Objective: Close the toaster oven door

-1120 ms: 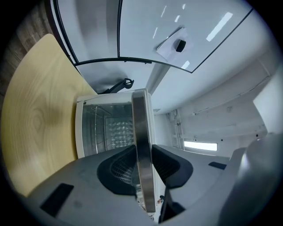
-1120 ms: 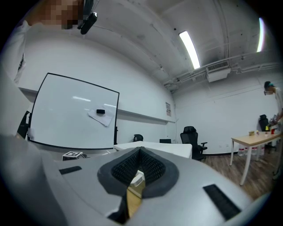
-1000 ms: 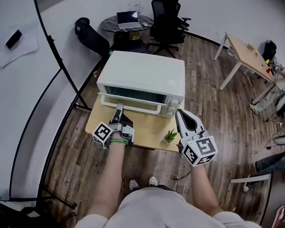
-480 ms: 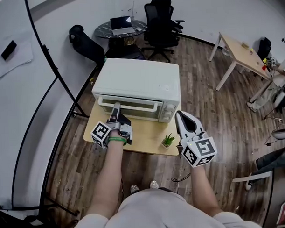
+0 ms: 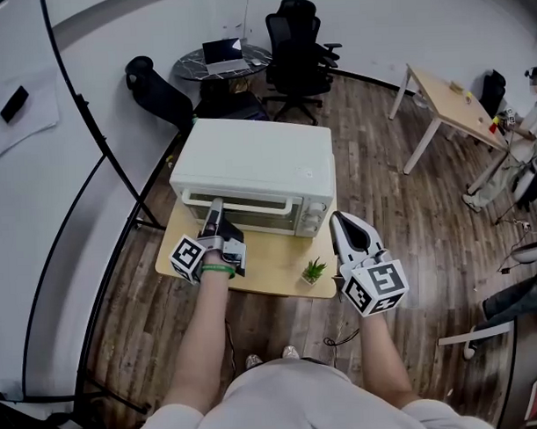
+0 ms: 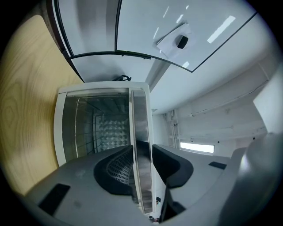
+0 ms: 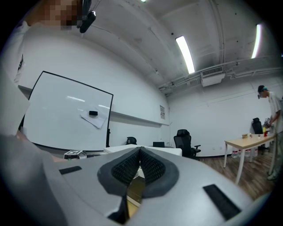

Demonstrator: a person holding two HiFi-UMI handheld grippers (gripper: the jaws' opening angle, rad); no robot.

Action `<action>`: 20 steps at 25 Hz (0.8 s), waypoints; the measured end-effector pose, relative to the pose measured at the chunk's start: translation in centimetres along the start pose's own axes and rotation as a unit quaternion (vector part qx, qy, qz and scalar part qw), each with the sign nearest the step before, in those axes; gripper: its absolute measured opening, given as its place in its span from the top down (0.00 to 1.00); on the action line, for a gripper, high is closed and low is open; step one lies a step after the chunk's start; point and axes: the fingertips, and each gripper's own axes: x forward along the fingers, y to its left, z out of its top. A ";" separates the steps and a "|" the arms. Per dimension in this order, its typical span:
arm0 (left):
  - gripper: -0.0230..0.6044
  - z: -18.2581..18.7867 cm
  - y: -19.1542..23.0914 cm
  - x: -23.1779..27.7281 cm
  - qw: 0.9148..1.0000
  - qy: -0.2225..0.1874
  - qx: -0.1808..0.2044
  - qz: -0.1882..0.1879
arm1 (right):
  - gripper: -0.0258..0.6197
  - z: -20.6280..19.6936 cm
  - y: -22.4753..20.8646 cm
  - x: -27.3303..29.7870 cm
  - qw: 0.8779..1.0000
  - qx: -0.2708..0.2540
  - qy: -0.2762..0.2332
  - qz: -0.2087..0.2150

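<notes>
A white toaster oven (image 5: 249, 166) stands on a small wooden table (image 5: 261, 264). Its glass door (image 5: 251, 211) stands nearly upright against the oven's front. My left gripper (image 5: 215, 208) is shut on the door's metal handle bar (image 6: 140, 132), which runs between the two dark pads in the left gripper view. Through the glass (image 6: 90, 128) I see the wire rack inside. My right gripper (image 5: 343, 222) hovers to the right of the table, jaws shut with nothing between them (image 7: 139, 154).
A small green potted plant (image 5: 314, 270) sits at the table's front right corner. A black stand's curved legs (image 5: 93, 215) run along the left. Office chairs (image 5: 297, 32) and a round table with a laptop (image 5: 221, 52) are behind the oven; a desk (image 5: 449, 97) stands far right.
The oven door has swung up from half open to nearly upright, with my left gripper on its handle moving up and forward. The right gripper has stayed where it was.
</notes>
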 end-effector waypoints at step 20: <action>0.94 0.5 -7.3 -7.2 0.994 0.008 0.089 -0.055 | 0.96 -0.7 5.2 2.1 0.997 0.012 0.001 0.082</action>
